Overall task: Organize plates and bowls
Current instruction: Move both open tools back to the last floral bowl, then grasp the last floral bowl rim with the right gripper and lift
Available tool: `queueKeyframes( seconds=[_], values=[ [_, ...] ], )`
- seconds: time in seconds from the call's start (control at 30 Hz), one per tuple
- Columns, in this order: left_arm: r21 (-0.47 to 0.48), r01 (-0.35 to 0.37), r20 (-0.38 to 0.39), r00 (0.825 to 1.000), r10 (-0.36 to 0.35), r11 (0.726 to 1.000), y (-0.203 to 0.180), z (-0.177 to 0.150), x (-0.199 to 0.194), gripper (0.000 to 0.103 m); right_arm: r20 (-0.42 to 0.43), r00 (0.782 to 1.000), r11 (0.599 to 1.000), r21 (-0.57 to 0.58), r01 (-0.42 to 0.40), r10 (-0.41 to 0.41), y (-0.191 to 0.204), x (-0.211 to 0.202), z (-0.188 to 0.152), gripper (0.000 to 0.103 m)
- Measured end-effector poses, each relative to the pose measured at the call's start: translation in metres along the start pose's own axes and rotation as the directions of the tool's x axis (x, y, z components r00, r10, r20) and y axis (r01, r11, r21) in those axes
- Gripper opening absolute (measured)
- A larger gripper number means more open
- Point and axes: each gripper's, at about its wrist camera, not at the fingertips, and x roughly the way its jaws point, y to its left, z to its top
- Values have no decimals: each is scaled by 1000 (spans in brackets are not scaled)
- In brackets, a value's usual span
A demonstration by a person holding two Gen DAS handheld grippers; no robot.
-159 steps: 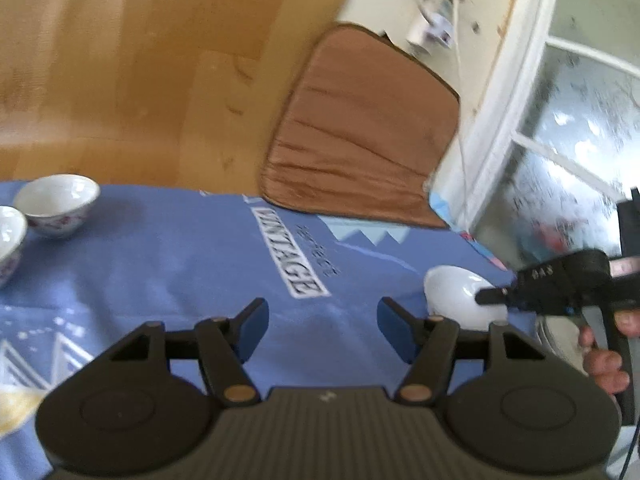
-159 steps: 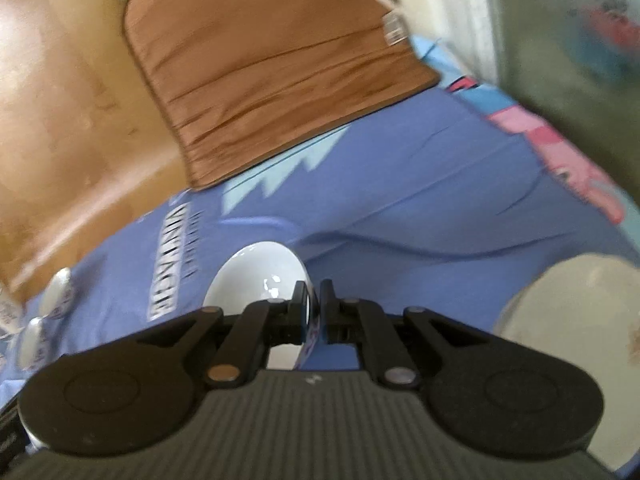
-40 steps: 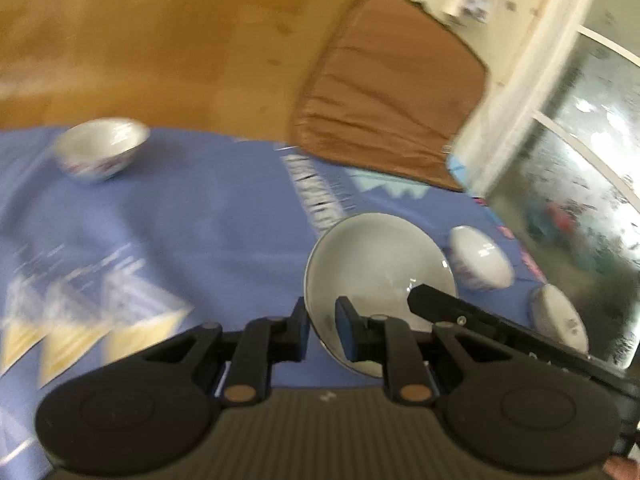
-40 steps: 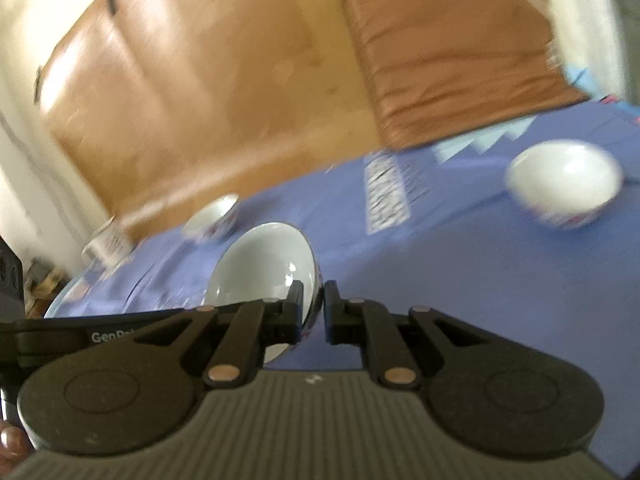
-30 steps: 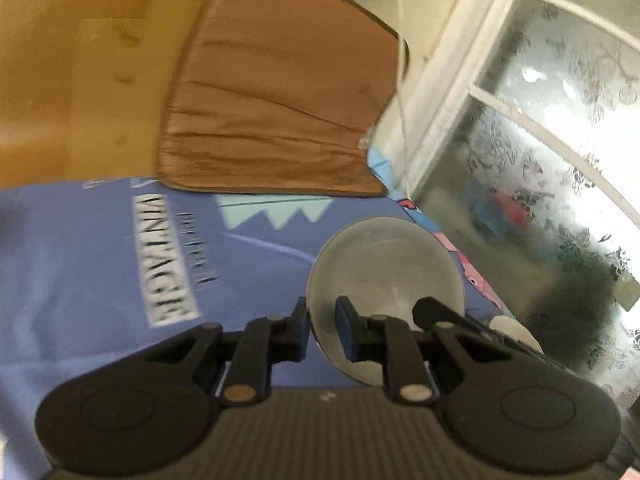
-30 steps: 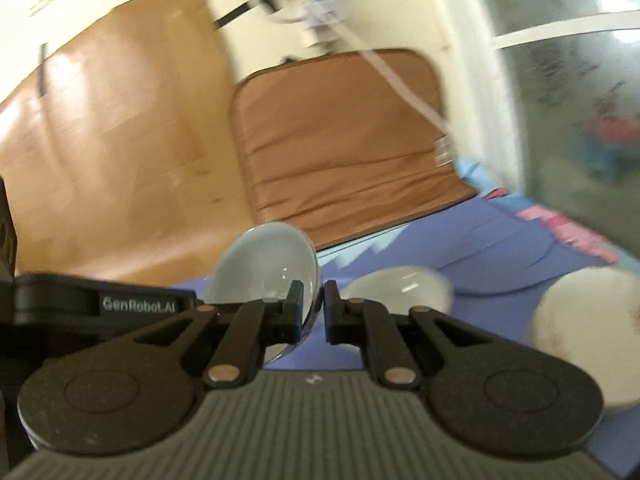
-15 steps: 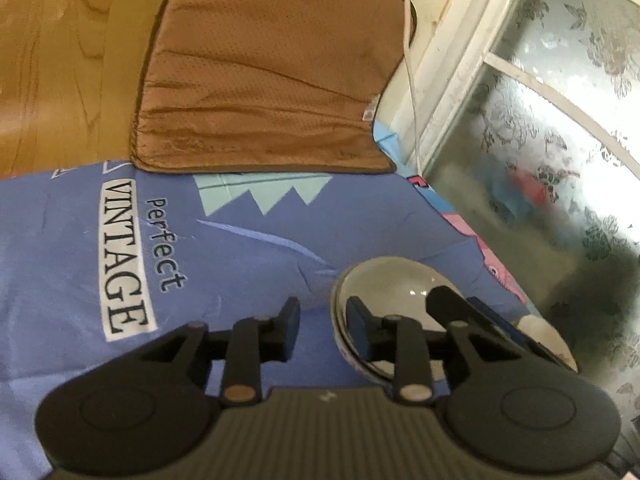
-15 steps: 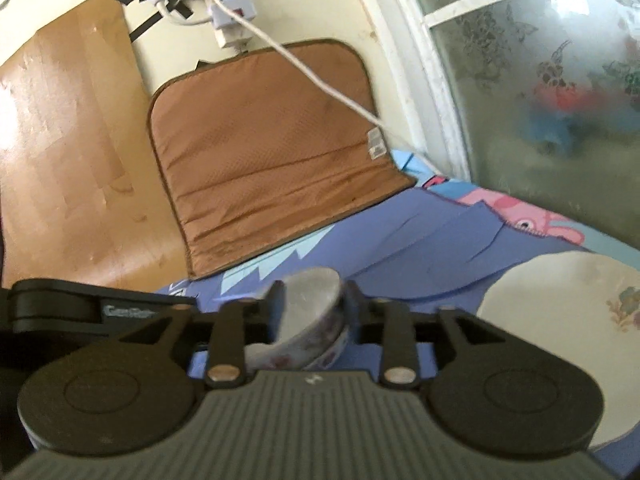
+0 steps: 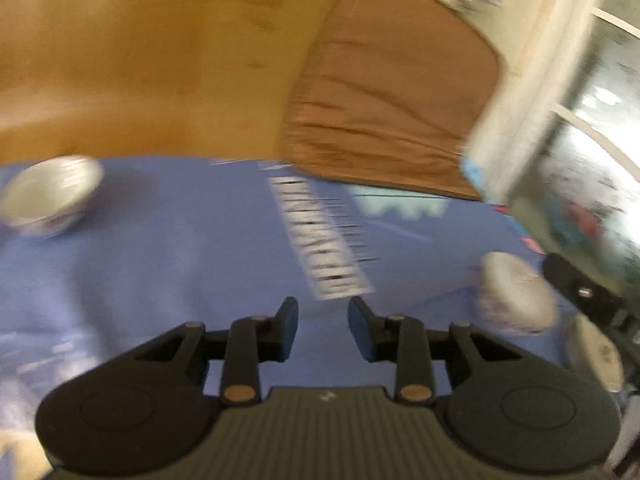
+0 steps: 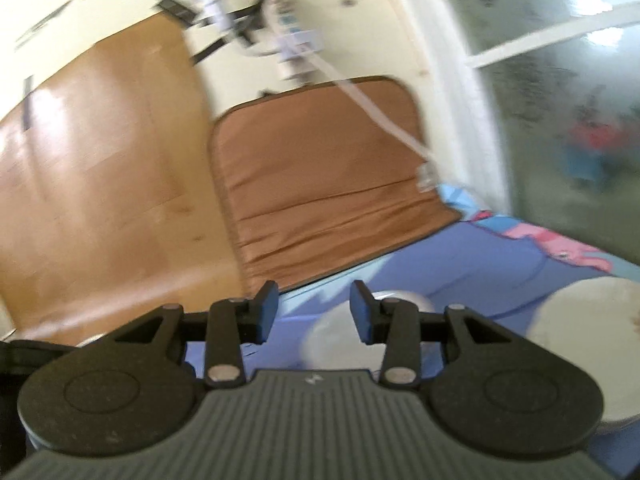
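Bowls stacked at the right of the blue printed cloth (image 9: 192, 248). The nested bowls (image 9: 516, 296) stand free on the cloth, just beside the plate (image 10: 580, 312), with a dark gripper part close on their far side. A further bowl (image 9: 48, 196) stands well apart at the far left. Half a second earlier each hand-held gripper still had a bowl rim between its pads; both have just been opening. The left hand-held gripper (image 9: 323, 328) now has its jaws spread with only cloth between them, and its view has swung away to the left. The right hand-held gripper (image 10: 314, 312) is likewise spread and empty, the stack showing low behind its right finger. Judged from this, two bowls are delivered, and the far-left bowl is the likely next pick. Behind lie a brown cushion (image 10: 320, 184) and a wooden panel (image 9: 140, 60).
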Motion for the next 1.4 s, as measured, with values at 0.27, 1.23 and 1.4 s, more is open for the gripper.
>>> queueKeyframes(
  seconds=[0.27, 1.23, 1.4],
  values=[
    [-164, -234, 59, 967, 247, 958, 126, -2, -51, 32, -239, 942, 968, -26, -248, 234, 73, 31, -19, 43],
    [-292, -330, 114, 920, 375, 898, 205, -12, -69, 37, -532, 790, 948, 85, -307, 304, 239, 207, -74, 37],
    [-275, -352, 111, 913, 393, 895, 201, -12, -69, 41, -535, 797, 953, 55, -299, 281, 237, 206, -80, 15]
  ],
)
